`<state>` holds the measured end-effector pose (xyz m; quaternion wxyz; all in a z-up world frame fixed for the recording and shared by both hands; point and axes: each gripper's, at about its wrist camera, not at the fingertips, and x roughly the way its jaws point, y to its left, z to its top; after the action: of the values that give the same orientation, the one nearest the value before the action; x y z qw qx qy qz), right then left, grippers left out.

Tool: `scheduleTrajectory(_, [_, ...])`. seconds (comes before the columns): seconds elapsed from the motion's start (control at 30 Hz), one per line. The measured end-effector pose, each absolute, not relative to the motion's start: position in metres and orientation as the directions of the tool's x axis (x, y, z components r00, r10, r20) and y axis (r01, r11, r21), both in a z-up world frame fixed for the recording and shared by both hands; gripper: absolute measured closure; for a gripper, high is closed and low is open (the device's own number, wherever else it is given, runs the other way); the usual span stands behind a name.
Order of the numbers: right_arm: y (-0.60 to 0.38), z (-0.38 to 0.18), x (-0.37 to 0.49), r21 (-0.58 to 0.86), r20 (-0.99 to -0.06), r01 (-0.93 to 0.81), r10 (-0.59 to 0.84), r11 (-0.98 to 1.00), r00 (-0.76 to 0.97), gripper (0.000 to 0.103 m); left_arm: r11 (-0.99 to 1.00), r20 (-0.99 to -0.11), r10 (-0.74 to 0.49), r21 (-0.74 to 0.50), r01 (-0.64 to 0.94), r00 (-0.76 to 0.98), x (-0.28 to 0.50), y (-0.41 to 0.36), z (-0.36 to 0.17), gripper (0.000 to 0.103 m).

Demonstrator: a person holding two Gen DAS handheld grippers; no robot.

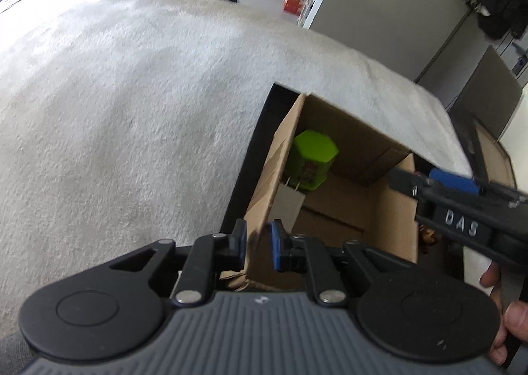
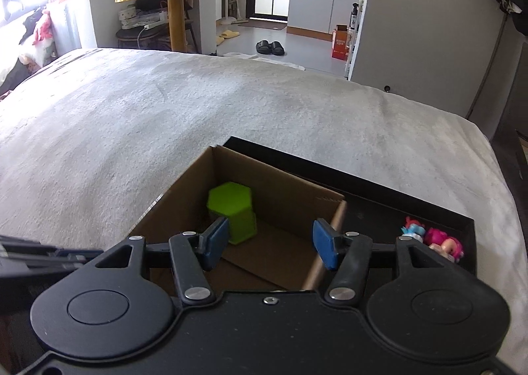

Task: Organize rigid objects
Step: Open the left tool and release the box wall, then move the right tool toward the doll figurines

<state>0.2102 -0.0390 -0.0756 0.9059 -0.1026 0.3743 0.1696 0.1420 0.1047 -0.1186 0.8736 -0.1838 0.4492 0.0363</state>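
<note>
Down inside the cardboard box (image 2: 274, 197), green hexagonal container (image 2: 232, 211) stands upright: rigid, likely light, slick plastic; grab across flat sides. Left gripper (image 1: 258, 244) pinches box wall; right gripper (image 2: 269, 243) hovers agape, empty.

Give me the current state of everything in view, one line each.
Left claw: shut on the cardboard box's wall.
Right claw: open, empty, above the box.
Brown cardboard box: open-topped.
Green hexagonal plastic container: upright inside the box.
Pink and blue toy figures: outside the box, in the black tray.
</note>
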Motion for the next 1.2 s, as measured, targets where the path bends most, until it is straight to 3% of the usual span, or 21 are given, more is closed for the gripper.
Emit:
scheduleTrajectory(0.1, [-0.052, -0.074, 0.207, -0.050, -0.712, -0.372, 0.228, 0.927, 0.664, 0.047, 0.929, -0.789, -0.103, -0.294, -0.225, 0.606, 0.140, 0.103, -0.115, 0.077])
scheduleTrajectory(0.17, [-0.062, -0.073, 0.205, -0.048, -0.710, -0.362, 0.224, 0.931, 0.667, 0.046, 0.931, -0.791, -0.099, -0.287, -0.224, 0.604, 0.140, 0.101, -0.113, 0.051])
scheduleTrajectory(0.27, [-0.077, -0.073, 0.202, -0.040, -0.709, -0.348, 0.219, 0.937, 0.670, 0.046, 0.937, -0.790, -0.065, -0.259, -0.236, 0.610, 0.139, 0.098, -0.109, 0.039])
scheduleTrajectory(0.5, [-0.110, -0.075, 0.199, -0.017, -0.704, -0.313, 0.211, 0.950, 0.678, 0.046, 0.963, -0.786, 0.041, -0.134, -0.234, 0.616, 0.140, 0.081, -0.096, 0.037])
scheduleTrajectory(1.2, [-0.203, -0.114, 0.220, 0.115, -0.689, -0.170, 0.202, 0.979, 0.696, 0.043, 0.992, -0.790, 0.100, 0.034, -0.119, 0.605, 0.170, 0.009, -0.077, 0.037])
